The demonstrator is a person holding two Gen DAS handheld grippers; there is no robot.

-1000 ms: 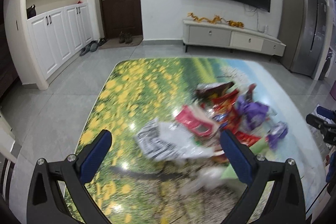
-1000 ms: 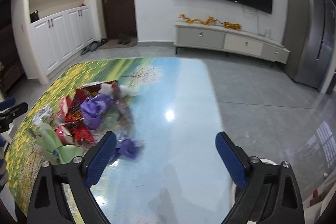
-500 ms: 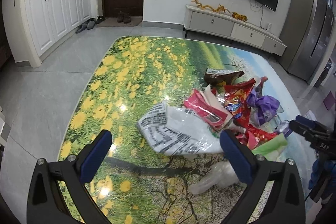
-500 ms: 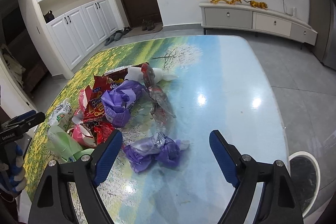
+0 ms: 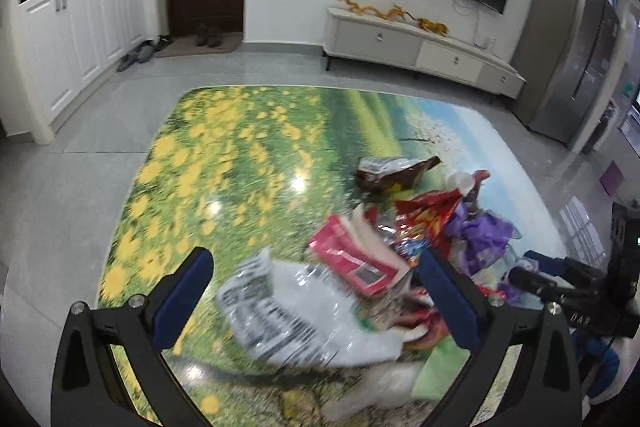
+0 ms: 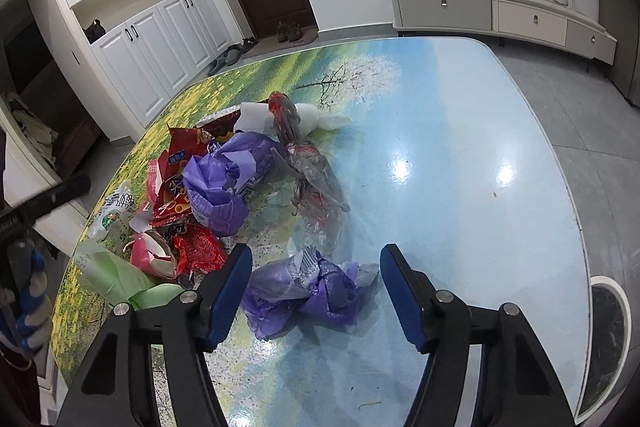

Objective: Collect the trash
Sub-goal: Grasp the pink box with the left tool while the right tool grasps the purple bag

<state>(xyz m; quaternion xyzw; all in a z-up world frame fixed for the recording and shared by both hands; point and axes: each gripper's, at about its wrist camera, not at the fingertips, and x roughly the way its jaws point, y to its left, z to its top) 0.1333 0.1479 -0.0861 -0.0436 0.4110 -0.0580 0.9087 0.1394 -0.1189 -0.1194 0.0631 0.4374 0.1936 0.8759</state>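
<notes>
The left hand-held gripper [image 5: 314,293] hangs spread over the counter [image 5: 240,155], near its left edge; a white printed bag [image 5: 296,311] lies between the jaws, untouched. The trash pile [image 6: 200,187] sits on the counter's left half. The right hand-held gripper [image 6: 316,285] has just been closing; its jaws stand apart around a crumpled purple bag [image 6: 308,291] near the counter's near edge, the left pad [image 6: 230,291] just beside it, contact unclear.
</notes>
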